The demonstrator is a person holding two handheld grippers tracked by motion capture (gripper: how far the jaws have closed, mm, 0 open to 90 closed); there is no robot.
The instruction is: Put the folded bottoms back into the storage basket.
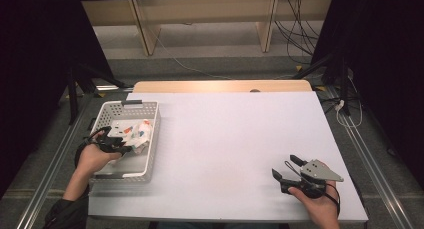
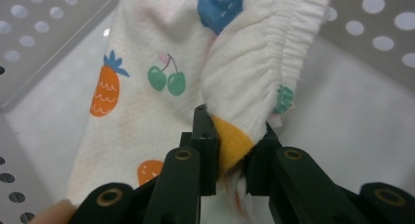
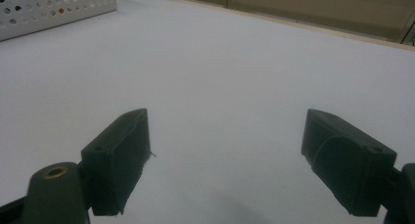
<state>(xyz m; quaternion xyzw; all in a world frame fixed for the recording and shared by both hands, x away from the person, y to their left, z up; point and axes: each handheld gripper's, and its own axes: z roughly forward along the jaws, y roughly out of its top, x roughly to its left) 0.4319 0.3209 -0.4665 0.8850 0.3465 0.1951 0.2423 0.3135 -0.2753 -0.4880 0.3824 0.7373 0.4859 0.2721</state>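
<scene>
My left hand-held gripper (image 2: 235, 153): clamped on printed cloth (image 2: 161, 82) inside basket (image 1: 150, 139), likely for lifting out. Right hand-held gripper (image 3: 225, 160): jaws apart, resting on counter (image 1: 230, 134).

Grey carpet floor (image 1: 210, 64), wooden furniture legs (image 1: 145, 34), dangling cables (image 1: 295, 34), dark curtains (image 1: 35, 49)

Table (image 1: 230, 139) open across middle — basket (image 1: 152, 139) walls block left edge.

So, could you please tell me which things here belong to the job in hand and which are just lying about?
In use:
- fruit-print cloth, pinched by left hand-held gripper
- perforated basket
- right hand-held gripper, open

Lying about:
- cables on the floor
- wooden furniture legs
</scene>
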